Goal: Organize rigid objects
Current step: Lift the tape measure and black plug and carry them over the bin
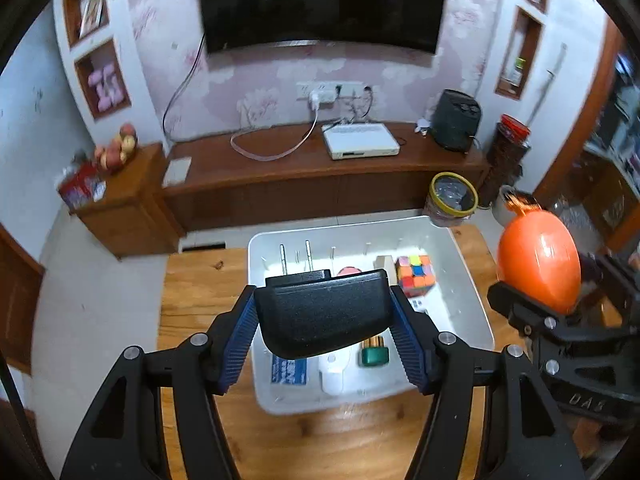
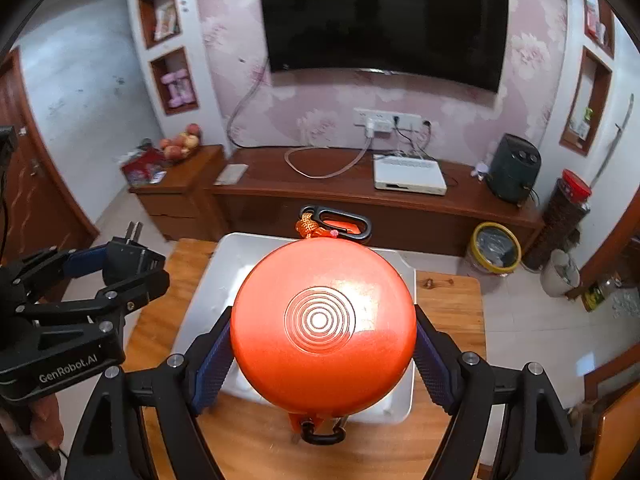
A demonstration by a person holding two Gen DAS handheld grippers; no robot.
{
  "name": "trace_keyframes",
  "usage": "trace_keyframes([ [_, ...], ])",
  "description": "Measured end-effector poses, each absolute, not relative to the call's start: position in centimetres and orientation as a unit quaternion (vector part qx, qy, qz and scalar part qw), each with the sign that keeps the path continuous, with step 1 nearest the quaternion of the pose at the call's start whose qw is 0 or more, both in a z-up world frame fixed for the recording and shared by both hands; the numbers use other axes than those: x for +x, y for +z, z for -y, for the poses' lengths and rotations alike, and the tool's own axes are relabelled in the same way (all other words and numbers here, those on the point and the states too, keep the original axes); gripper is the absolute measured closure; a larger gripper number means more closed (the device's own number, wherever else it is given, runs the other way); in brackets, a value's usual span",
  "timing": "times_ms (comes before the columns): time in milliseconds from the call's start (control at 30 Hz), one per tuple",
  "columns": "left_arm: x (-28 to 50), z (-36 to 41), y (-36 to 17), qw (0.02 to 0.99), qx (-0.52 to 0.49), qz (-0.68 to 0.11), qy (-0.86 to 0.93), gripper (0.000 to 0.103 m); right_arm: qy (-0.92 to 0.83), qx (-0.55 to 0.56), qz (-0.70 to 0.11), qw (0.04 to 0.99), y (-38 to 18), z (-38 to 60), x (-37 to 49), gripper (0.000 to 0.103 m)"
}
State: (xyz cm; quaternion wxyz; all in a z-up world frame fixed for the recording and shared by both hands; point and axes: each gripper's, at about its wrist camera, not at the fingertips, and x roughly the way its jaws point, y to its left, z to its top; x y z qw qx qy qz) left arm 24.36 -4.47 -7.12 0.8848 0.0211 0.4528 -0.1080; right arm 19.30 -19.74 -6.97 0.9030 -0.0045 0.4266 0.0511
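Note:
My left gripper point(image 1: 322, 306) is shut on a black plug adapter point(image 1: 324, 320) whose two metal prongs point away from me. It hangs above a white plastic bin point(image 1: 464, 268) on the wooden table point(image 1: 192, 292). In the bin lie a colour cube point(image 1: 416, 274), a green-capped item point(image 1: 374, 354), a blue-and-white packet point(image 1: 289, 372) and a white bottle point(image 1: 332, 378). My right gripper point(image 2: 323, 320) is shut on a round orange case point(image 2: 322, 324) with a black carabiner point(image 2: 340, 222) on an orange cord. The case hides most of the bin point(image 2: 204, 292). The left gripper point(image 2: 120, 268) with the adapter point(image 2: 130, 254) shows at the left.
A dark wood TV cabinet point(image 1: 320, 176) with a white box point(image 1: 360, 142) runs along the far wall under a television point(image 1: 320, 0). On the floor at the right stand a yellow-rimmed bucket point(image 1: 452, 198) and a red-lidded jar point(image 1: 510, 148). A low side cabinet point(image 1: 128, 208) is at left.

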Motion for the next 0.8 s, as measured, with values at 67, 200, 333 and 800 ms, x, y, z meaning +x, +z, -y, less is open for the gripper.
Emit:
trace_keyframes([
  [67,25.6,4.5,-8.5,0.881,0.013,-0.463,-0.1,0.036,0.04,-0.002,-0.439,0.897,-8.5,19.7,20.9,0.022],
  [200,27.7,4.7,-10.5,0.875,0.004,-0.475,-0.093,0.036,0.022,0.001,-0.463,0.886,-11.7,19.8,23.2,0.022],
  [333,29.0,5.3,-12.5,0.871,0.009,-0.484,-0.086,0.036,0.013,0.011,-0.486,0.874,-14.7,20.2,24.8,0.022],
  [800,31.6,7.5,-20.2,0.838,0.03,-0.54,-0.075,0.036,0.001,0.027,-0.557,0.83,-22.9,20.7,27.1,0.022],
])
